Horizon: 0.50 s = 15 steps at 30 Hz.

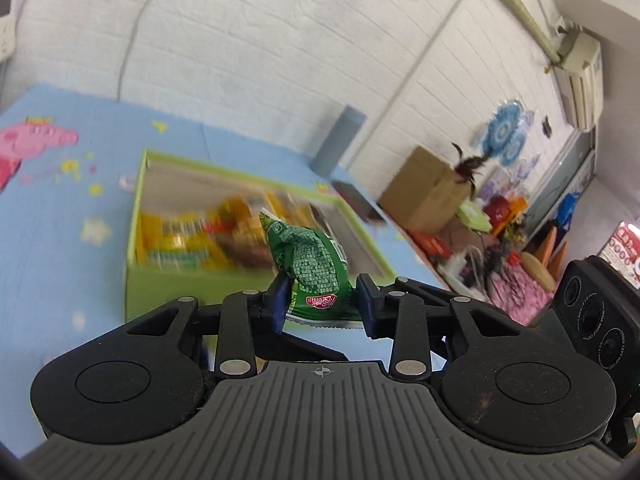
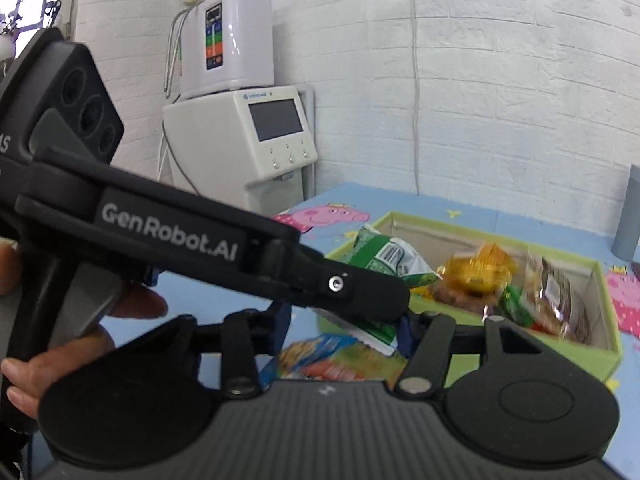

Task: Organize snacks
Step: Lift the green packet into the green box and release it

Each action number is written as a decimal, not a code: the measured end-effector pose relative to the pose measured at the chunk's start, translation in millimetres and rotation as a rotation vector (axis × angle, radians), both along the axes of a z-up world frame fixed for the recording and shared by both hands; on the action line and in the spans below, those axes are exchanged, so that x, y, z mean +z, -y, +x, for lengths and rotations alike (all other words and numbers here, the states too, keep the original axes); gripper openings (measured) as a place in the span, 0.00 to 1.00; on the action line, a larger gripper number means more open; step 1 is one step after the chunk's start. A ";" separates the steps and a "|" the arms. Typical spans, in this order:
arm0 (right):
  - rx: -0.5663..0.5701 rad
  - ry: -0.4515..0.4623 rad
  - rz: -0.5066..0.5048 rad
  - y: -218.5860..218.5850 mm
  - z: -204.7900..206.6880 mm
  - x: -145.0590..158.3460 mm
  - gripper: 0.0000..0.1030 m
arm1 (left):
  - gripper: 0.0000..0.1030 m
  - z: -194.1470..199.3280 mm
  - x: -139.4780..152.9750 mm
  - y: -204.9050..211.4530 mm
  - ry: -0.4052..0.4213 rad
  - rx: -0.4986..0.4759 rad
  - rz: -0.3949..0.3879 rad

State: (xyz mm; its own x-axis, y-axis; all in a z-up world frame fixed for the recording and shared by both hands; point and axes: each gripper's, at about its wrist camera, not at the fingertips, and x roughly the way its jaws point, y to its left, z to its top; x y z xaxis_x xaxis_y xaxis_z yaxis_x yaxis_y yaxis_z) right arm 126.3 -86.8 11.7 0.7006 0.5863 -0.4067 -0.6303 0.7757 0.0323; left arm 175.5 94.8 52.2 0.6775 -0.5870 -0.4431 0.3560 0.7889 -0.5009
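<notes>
Left wrist view
Packet: green snack packet (image 1: 316, 272), light, soft, crinkly; best pinched at its lower seam.
Left gripper (image 1: 323, 306): pads pinch that packet, lifted before the green box (image 1: 160, 284).

Right wrist view
Right gripper (image 2: 344, 332): mostly hidden; jaws drawn in on a colourful packet (image 2: 320, 356).
Pose: left gripper crosses in front, angled toward the box.
</notes>
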 end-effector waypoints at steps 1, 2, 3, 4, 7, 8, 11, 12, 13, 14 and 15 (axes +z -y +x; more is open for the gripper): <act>0.004 -0.006 -0.004 -3.0 22.2 2.8 0.61 | 0.16 19.5 -0.2 -0.9 -0.007 0.008 0.009; 0.007 -0.018 -0.002 -5.2 39.7 2.6 0.61 | 0.16 34.8 -2.0 -1.8 -0.012 0.014 0.018; 0.011 -0.039 0.003 -7.7 60.9 0.9 0.61 | 0.16 53.6 -8.0 -3.5 -0.028 0.030 0.027; 0.017 -0.063 0.010 -9.1 77.3 -2.3 0.61 | 0.17 67.0 -13.4 -5.0 -0.041 0.044 0.038; 0.021 -0.111 0.008 -14.2 111.5 -17.5 0.65 | 0.22 90.6 -31.1 -7.4 -0.062 0.083 0.095; 0.021 -0.115 0.003 -15.1 116.2 -21.4 0.70 | 0.29 93.0 -35.0 -8.3 -0.062 0.089 0.103; 0.023 -0.093 0.000 -15.4 115.6 -23.6 0.76 | 0.45 89.1 -35.4 -14.1 -0.048 0.092 0.073; 0.020 -0.079 0.003 -14.0 111.5 -19.5 0.77 | 0.46 82.8 -31.7 -14.9 -0.035 0.092 0.063; 0.015 -0.063 0.007 -11.2 106.1 -14.8 0.82 | 0.48 76.1 -26.7 -16.0 -0.019 0.092 0.055; 0.010 -0.041 0.011 -6.6 98.0 -8.7 0.88 | 0.50 67.2 -20.5 -16.9 0.001 0.090 0.046; 0.006 -0.010 0.017 -0.7 86.6 -1.6 0.90 | 0.54 56.7 -14.0 -18.2 0.024 0.087 0.038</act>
State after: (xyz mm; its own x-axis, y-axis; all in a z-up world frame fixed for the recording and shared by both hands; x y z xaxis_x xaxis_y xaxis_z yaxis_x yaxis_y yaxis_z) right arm 213.0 -86.1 10.0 0.6928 0.5975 -0.4037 -0.6345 0.7711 0.0524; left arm 232.2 113.0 38.3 0.7360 -0.5088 -0.4467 0.2973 0.8356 -0.4620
